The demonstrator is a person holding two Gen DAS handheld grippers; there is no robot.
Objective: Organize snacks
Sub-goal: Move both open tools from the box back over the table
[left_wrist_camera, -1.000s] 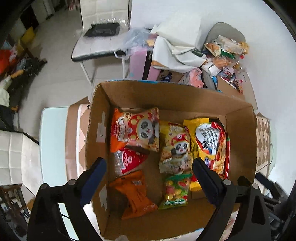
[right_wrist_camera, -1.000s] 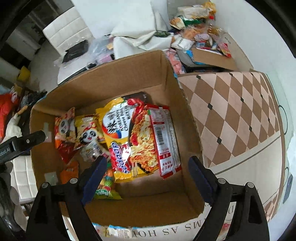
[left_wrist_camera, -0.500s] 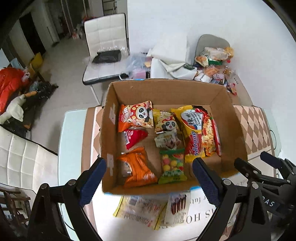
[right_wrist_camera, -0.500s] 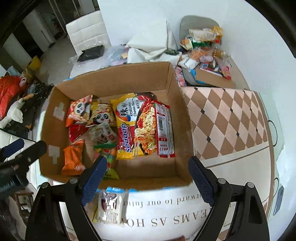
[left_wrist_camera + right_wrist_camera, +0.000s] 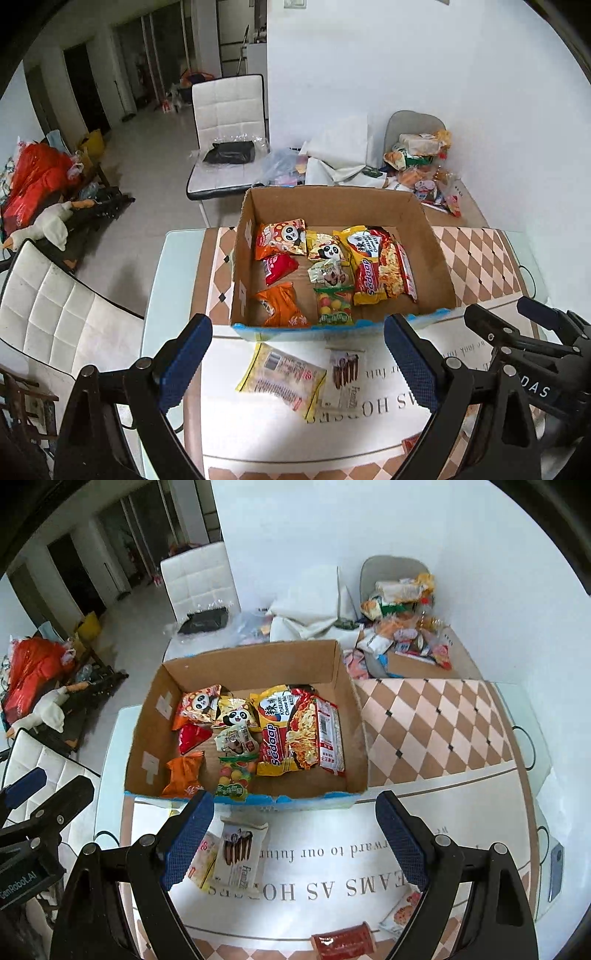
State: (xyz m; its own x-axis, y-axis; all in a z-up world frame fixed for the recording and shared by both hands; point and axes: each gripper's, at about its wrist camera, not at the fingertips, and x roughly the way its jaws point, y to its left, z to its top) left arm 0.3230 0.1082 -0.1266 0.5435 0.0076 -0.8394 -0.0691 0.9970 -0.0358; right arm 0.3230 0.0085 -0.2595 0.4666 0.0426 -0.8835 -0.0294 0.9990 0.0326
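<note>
An open cardboard box point(image 5: 439, 258) point(image 5: 351, 701) stands on the table and holds several snack packs, among them panda packs point(image 5: 284, 236) and a noodle pack point(image 5: 280, 734). In front of the box lie a yellow-edged pack point(image 5: 280, 380) and a white chocolate-stick pack point(image 5: 343, 373) point(image 5: 240, 853). A red sausage-like pack point(image 5: 343, 941) and another small pack point(image 5: 400, 912) lie nearer me. My left gripper point(image 5: 295, 362) is open and empty above the loose packs. My right gripper point(image 5: 291, 838) is open and empty, held above the table in front of the box.
The table carries a checkered cloth point(image 5: 443, 731) with printed lettering. White chairs point(image 5: 229, 110) point(image 5: 55, 314) stand beyond and left of the table. A heap of snacks and bags point(image 5: 402, 627) lies behind the box. A phone point(image 5: 556, 864) lies at the right edge.
Both grippers have pulled back and up from over the box, so the table in front of it and the loose packs now show. Both stay open.
</note>
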